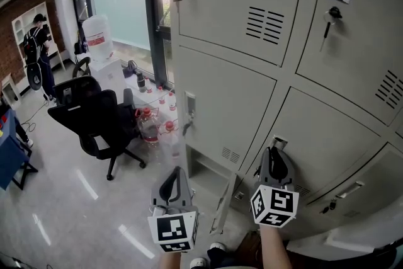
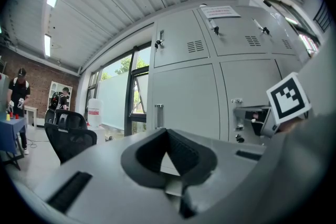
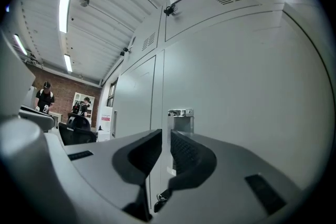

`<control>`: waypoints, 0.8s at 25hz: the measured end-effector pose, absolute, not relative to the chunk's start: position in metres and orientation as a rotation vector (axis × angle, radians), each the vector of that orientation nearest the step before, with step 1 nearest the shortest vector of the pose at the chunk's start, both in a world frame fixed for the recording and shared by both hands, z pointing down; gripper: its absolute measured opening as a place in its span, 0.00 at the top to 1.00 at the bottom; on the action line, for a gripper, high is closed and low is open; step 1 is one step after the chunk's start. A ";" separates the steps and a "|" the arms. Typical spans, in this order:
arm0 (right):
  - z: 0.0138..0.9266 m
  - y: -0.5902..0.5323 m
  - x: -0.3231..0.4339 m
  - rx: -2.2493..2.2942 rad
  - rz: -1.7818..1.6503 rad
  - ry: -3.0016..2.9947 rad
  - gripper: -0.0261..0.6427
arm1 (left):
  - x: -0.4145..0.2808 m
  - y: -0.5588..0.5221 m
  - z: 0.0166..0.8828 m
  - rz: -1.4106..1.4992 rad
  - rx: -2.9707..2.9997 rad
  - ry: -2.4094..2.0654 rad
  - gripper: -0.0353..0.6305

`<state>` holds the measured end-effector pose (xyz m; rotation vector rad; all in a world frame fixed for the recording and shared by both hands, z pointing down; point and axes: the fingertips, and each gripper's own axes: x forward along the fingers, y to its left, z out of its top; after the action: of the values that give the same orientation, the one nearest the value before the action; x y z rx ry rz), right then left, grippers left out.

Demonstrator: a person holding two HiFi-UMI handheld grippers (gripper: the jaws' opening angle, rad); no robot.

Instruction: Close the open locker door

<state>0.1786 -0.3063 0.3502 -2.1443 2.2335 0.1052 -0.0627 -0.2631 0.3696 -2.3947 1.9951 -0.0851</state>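
The lockers (image 1: 233,104) fill your view, and the open locker door (image 1: 224,203) sticks out on the bottom row between your left claw (image 1: 174,178), pressed together, and your right claw (image 1: 273,157), a thin crack apart and empty. If you shove too fast, I think the door may bang and bounce back open. The paper notice (image 2: 220,10) up top is too small to read.

Two grippers are showing: left gripper (image 1: 176,173), right gripper (image 1: 272,153). One chair (image 1: 94,116), one jug (image 1: 97,38) and one ajar door (image 1: 223,203) are standing. Two people (image 2: 19,93) (image 2: 65,97) are standing.
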 end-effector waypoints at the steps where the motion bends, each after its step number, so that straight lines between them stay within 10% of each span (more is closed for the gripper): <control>1: 0.351 -0.303 0.176 -2.138 0.117 2.246 0.89 | -0.063 -0.262 0.370 -0.083 -2.394 1.995 0.95; 20: 0.427 -0.227 0.127 -2.023 -0.054 2.514 0.77 | -0.066 -0.220 0.403 -0.153 -2.466 1.958 0.95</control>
<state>0.1270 -0.2273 0.4273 -2.0232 2.5136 -0.0544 -0.0663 -0.2204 0.4034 -2.4655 1.9584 -0.1530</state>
